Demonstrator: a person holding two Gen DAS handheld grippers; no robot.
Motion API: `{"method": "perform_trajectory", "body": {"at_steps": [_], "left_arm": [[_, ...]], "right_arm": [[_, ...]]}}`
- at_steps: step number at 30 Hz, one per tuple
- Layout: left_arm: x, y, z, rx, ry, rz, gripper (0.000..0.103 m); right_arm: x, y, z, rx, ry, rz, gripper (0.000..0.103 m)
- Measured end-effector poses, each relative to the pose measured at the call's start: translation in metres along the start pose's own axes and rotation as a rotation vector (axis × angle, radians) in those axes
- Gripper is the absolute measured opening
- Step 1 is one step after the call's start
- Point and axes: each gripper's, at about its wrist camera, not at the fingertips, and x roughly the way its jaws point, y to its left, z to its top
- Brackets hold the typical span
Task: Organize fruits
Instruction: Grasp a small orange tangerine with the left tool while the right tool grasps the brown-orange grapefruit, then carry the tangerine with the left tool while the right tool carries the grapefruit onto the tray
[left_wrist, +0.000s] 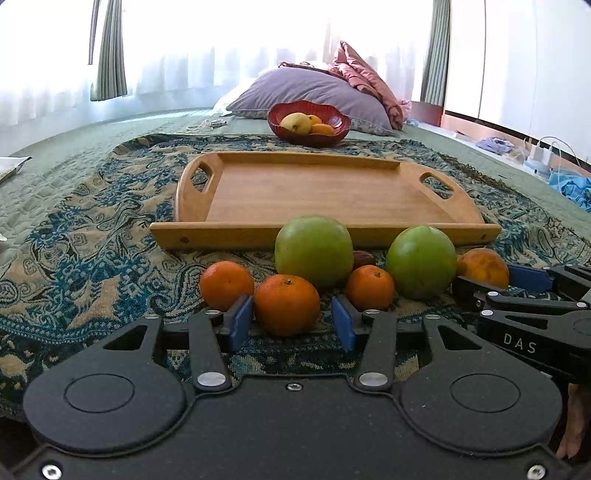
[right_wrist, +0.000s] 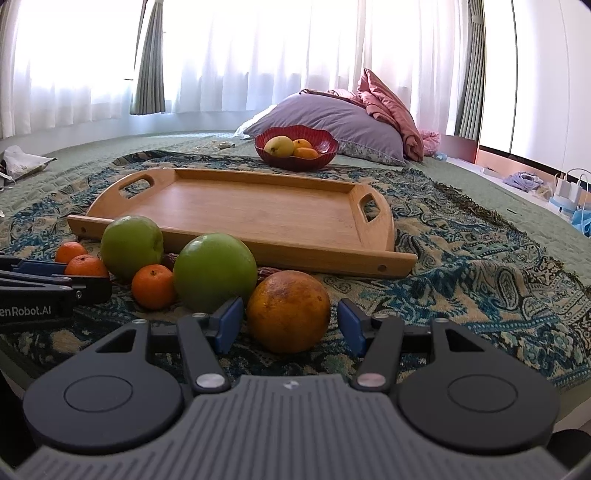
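Straddling a small orange (left_wrist: 287, 305), the left gripper (left_wrist: 291, 324) has its blue pads on either side of the fruit; the pad at 9 o'clock looks to touch the peel while a sliver of cloth shows before the pad at 3 o'clock, so the claw reads as released, not yet clenched. The right gripper (right_wrist: 290, 325) frames the large blotchy orange (right_wrist: 288, 311) the same way, a gap plain at 3 o'clock, so it too grips nothing. Both fruits lie on the patterned throw (right_wrist: 461, 280), in a loose cluster with two green apples (left_wrist: 314, 251) (left_wrist: 421, 262) and two more small oranges (left_wrist: 226, 284) (left_wrist: 370, 288). At 12 o'clock from the cluster sits the wooden tray (left_wrist: 229, 234), bare, its near rim just behind the apples, likely the place meant for sorting. Beyond it a red bowl (left_wrist: 334, 118) already holds a few fruits. Each claw seems lined up low and level so the pads meet the fruit at its widest.
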Motion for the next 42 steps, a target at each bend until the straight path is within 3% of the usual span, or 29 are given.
{"method": "perform_trajectory", "body": {"at_steps": [15,29,35,42], "left_arm": [[0.01,-0.003,-0.005,0.043,-0.03,0.019,0.045],[0.006,-0.004,-0.007,0.074,-0.078,0.046,0.037],[-0.009,-0.009,0.005,0.103,-0.142,0.048,0.036],[-0.008,-0.006,0.023,0.071,-0.134,0.052,0.036]], "right_arm": [[0.006,-0.001,-0.003,-0.005,0.006,0.012,0.068],[0.01,0.0,-0.003,-0.001,0.013,0.014,0.055],[0.007,-0.003,0.001,0.016,0.012,0.011,0.054],[0.002,-0.013,0.018,0.043,-0.026,-0.005,0.053]]}}
